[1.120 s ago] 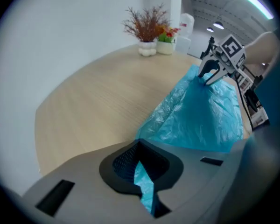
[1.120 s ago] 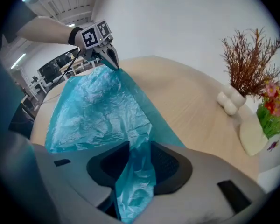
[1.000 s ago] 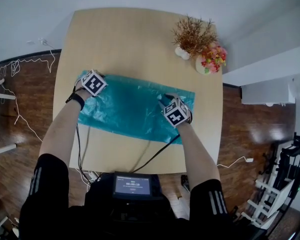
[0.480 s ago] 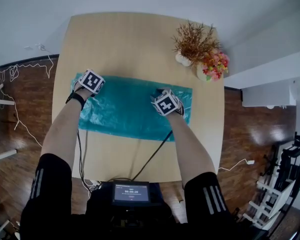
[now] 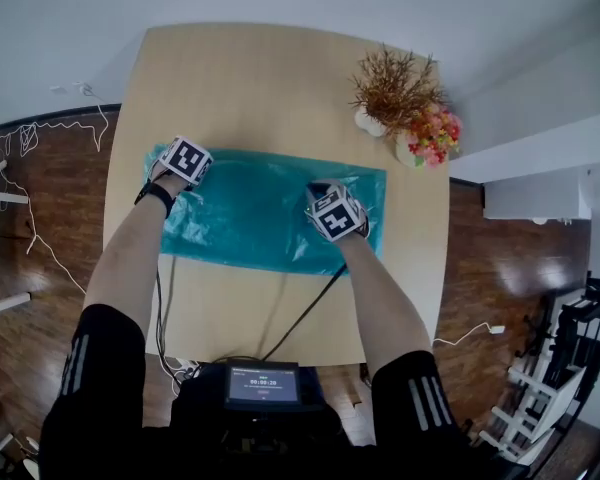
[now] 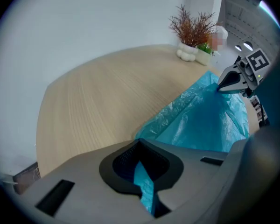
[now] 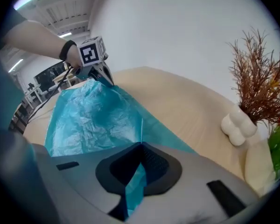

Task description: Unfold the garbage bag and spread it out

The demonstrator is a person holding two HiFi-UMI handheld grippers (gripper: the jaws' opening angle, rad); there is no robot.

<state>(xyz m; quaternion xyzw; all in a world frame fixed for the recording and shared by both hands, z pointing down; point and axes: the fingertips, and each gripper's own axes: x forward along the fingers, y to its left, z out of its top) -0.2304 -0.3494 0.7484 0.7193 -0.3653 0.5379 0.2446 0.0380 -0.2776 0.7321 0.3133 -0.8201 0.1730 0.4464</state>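
A teal garbage bag (image 5: 250, 218) lies as a long wrinkled strip across the wooden table (image 5: 260, 78). My left gripper (image 5: 178, 175) is at the bag's far left corner, shut on a fold of the film (image 6: 144, 185). My right gripper (image 5: 322, 192) stands over the bag's right part, a little in from its right end. Its jaws have just been closing, and a strip of teal film (image 7: 134, 183) is now pinched between them. Between the two grippers the bag (image 6: 210, 115) rises slightly off the table. Each gripper view shows the other gripper: the right gripper (image 6: 229, 81) and the left gripper (image 7: 104, 74).
A white vase with dried twigs (image 5: 388, 86) and a pot of coloured flowers (image 5: 430, 133) stand at the table's far right, just beyond the bag. A black cable (image 5: 310, 308) runs over the near table edge to a small screen (image 5: 264, 383).
My right gripper moved a little left along the bag and shut on the film. The left gripper shifted slightly at the left corner, still gripping it.
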